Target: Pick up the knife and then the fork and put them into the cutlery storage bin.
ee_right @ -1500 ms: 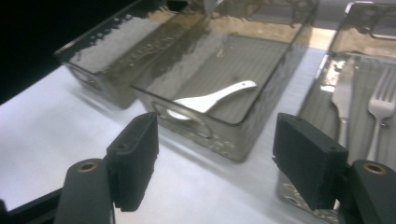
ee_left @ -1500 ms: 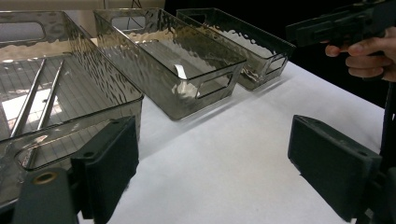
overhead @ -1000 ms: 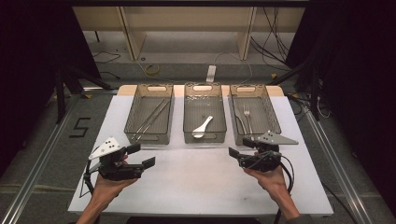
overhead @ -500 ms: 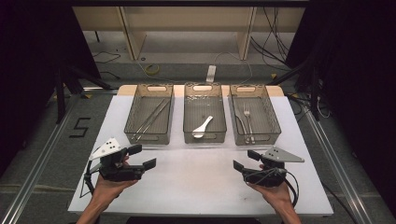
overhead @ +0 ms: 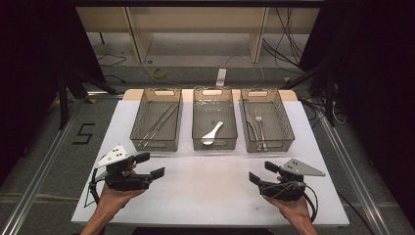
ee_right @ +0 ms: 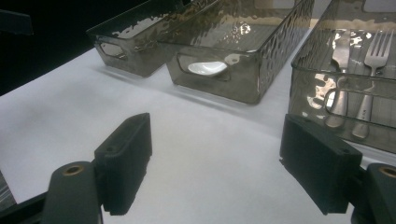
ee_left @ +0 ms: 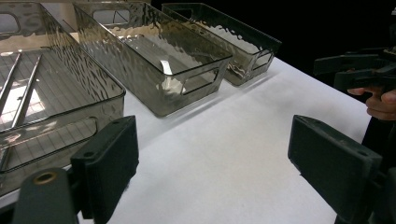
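Note:
Three smoky clear bins stand in a row at the back of the white table [overhead: 205, 191]. The left bin [overhead: 155, 147] holds metal chopsticks [overhead: 159, 123]. A white spoon [overhead: 212, 133] lies in the middle bin [overhead: 214, 145]. The right bin [overhead: 268, 147] contains a fork [overhead: 260, 122] and a knife [overhead: 250, 128]. My left gripper [overhead: 150, 165] hovers open over the near left of the table, with nothing between its jaws. At the near right my right gripper [overhead: 262, 171] is open; its jaws have just been opening, with bare table between them. The right gripper view shows the spoon [ee_right: 205, 67] and fork [ee_right: 373, 60].
In the left gripper view the other hand's gripper [ee_left: 359, 70] shows at the far right. A wide strip of white table lies between the bins and both hands. Metal rails run along both sides of the table, with dark floor and cables beyond the bins.
My right gripper has drawn back from the right bin toward the near edge and slightly right. The left gripper has stayed where it was.

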Motion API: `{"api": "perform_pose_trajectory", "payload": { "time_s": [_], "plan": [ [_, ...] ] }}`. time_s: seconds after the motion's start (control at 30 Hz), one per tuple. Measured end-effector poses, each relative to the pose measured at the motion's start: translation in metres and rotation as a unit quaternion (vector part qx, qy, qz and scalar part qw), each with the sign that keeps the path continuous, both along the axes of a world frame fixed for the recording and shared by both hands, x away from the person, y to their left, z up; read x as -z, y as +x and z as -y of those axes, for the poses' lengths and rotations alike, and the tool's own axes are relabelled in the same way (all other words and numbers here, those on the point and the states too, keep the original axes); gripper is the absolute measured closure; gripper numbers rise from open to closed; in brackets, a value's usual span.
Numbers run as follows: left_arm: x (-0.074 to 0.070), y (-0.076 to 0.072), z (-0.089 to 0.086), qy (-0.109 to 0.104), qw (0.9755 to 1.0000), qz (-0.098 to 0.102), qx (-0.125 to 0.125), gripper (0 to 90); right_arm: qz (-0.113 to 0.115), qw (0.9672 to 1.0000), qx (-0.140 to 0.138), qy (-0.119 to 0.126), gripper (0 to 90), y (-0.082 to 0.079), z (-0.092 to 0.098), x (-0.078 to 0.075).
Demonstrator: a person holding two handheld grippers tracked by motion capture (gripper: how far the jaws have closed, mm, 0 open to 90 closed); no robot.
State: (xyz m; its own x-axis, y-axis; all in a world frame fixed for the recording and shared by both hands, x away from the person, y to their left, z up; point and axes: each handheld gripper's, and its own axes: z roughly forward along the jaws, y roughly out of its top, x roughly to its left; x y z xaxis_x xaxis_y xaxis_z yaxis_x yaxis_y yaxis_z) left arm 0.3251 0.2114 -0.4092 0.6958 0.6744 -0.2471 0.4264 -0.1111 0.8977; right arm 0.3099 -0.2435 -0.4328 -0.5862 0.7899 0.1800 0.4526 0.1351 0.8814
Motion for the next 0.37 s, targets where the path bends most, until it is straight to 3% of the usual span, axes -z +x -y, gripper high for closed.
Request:
{"api": "perform_pose_trajectory", "payload": {
  "time_s": [0.37],
  "plan": [
    [-0.0002, -0.0001, -0.0001, 0.0, 1.0, 0.0, 0.0, 15.6, -0.001, 1.0, 0.003, -0.006, 24.1, 0.0006, -0.0009, -0.0002]
  ]
}}
